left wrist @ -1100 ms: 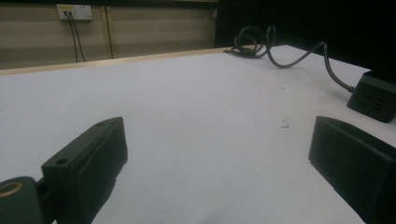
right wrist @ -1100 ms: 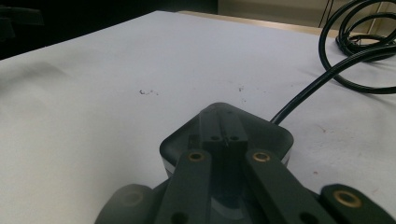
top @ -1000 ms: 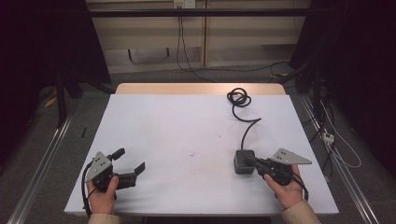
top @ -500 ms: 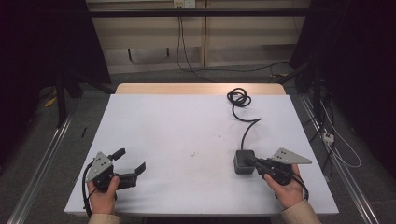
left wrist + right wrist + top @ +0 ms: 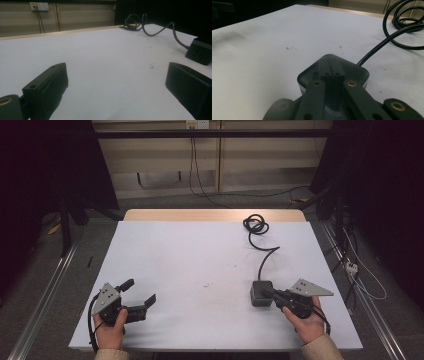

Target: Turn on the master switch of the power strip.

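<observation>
From the high view, your left gripper point(image 5: 141, 296) rests near the table's point(image 5: 200, 255) front left corner, jaws spread apart with nothing between them. Your right gripper point(image 5: 268, 292) lies near the front right, its tips over the dark power cube point(image 5: 260, 292), whose black cable point(image 5: 263, 254) runs away to a coil near the far edge.

In the left gripper view, both jaws stand wide over bare tabletop; the power cube point(image 5: 200, 51) sits well off to the right.

In the right gripper view, your jaws are pressed together, lying on top of the power cube point(image 5: 352, 71) rather than clamping it.
</observation>
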Demonstrator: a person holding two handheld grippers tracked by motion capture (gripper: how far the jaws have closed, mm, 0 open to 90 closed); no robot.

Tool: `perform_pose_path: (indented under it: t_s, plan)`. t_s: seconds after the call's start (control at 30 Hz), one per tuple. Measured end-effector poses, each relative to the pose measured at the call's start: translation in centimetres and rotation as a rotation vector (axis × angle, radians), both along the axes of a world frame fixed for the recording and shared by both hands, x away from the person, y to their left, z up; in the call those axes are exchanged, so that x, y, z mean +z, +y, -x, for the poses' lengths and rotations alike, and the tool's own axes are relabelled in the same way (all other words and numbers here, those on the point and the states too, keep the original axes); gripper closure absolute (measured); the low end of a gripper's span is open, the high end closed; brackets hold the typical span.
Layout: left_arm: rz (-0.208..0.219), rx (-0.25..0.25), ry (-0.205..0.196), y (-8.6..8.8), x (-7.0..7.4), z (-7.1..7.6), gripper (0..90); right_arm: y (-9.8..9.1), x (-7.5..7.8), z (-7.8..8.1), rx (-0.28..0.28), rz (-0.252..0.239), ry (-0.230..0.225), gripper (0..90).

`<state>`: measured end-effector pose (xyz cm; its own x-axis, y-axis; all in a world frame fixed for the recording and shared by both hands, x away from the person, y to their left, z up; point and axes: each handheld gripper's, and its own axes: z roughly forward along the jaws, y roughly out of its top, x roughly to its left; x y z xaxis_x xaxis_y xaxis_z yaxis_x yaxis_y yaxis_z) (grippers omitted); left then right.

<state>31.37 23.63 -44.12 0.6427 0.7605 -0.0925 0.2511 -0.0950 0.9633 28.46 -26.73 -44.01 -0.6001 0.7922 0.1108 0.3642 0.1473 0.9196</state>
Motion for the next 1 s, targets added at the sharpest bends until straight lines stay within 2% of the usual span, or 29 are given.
perform_pose_path:
  t_s: [0.77, 1.0]
  plan:
    - [-0.003, -0.004, 0.0, -0.06, -0.02, 0.0, 4.3, 0.04, -0.13, 0.09, -0.001, 0.003, -0.012, 90.0]
    - [-0.004, -0.004, 0.0, -0.07, -0.02, 0.03, 4.3, 0.2, -0.07, 0.18, -0.001, 0.027, -0.026, 90.0]
